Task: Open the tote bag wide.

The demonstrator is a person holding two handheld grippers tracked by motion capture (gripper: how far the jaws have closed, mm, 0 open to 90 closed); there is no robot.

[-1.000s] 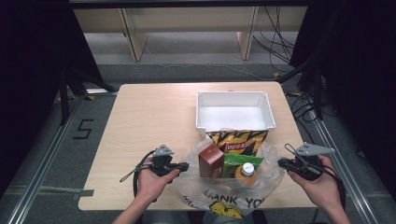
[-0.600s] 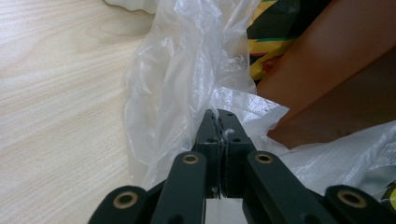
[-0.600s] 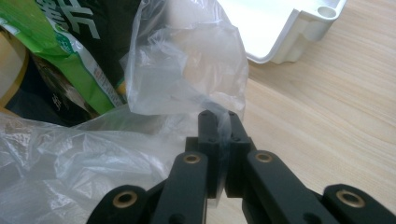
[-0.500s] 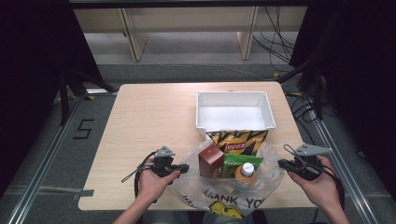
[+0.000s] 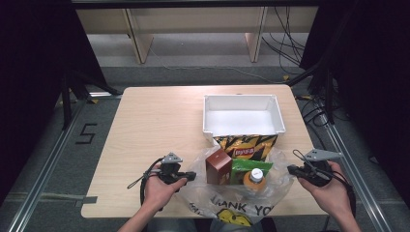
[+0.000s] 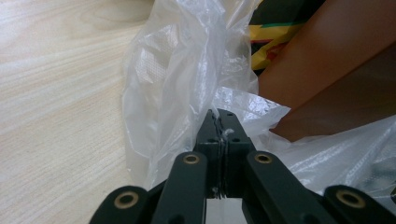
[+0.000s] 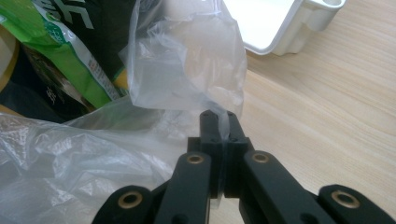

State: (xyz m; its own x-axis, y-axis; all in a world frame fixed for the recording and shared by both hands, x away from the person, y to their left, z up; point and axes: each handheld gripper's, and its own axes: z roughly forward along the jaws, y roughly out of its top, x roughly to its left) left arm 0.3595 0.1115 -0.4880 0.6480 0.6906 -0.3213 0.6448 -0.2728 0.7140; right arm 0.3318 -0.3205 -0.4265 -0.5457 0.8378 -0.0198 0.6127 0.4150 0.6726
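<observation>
1. We pinch the crinkly clear plastic bag (image 5: 227,203) between us: left gripper (image 6: 218,122) clamps its left edge, right gripper (image 7: 218,122) its right.
2. Bag mouth faces the white tray (image 5: 279,114); long axis runs gripper to gripper.

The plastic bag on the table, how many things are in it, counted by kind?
Chip bags: 1, yellow and black
Brown cartons: 1
Green packets: 1
Bottles with a white cap: 1
Total: 4 things in the plastic bag
</observation>
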